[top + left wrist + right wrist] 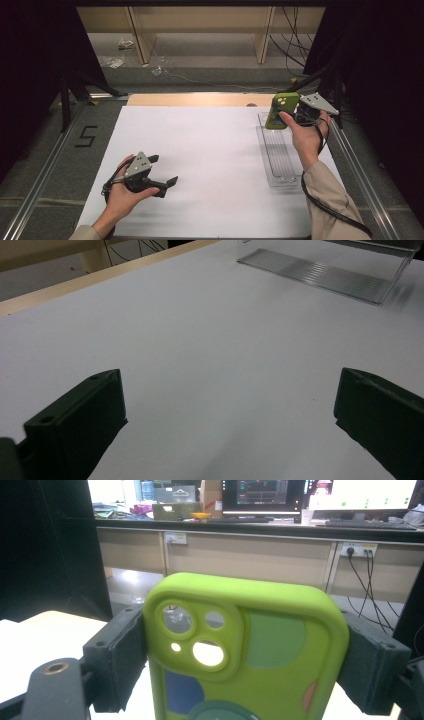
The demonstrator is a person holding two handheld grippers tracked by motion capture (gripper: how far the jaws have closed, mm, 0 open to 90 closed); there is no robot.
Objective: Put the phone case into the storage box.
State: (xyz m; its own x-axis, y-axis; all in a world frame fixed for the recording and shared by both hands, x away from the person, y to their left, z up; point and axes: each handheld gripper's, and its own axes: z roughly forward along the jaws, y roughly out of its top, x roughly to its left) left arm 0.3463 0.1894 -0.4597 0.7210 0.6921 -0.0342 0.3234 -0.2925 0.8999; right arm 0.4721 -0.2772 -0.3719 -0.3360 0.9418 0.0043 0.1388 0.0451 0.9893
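Phone case [245, 650] — lime green, upright — sits clamped in our right hand-held gripper [295, 111], raised over the far end of the clear tray [278, 152]. Next, we judge, we lower it in. Our left hand-held gripper [162, 171] rests wide and empty on the tabletop [210, 160].

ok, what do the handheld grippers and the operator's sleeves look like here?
Both are black two-jaw units. The left gripper and right gripper each carry a grey three-cornered plate on top. A black cable trails from the right one. Jaw pads are blocky, matte black. Sleeves are beige.
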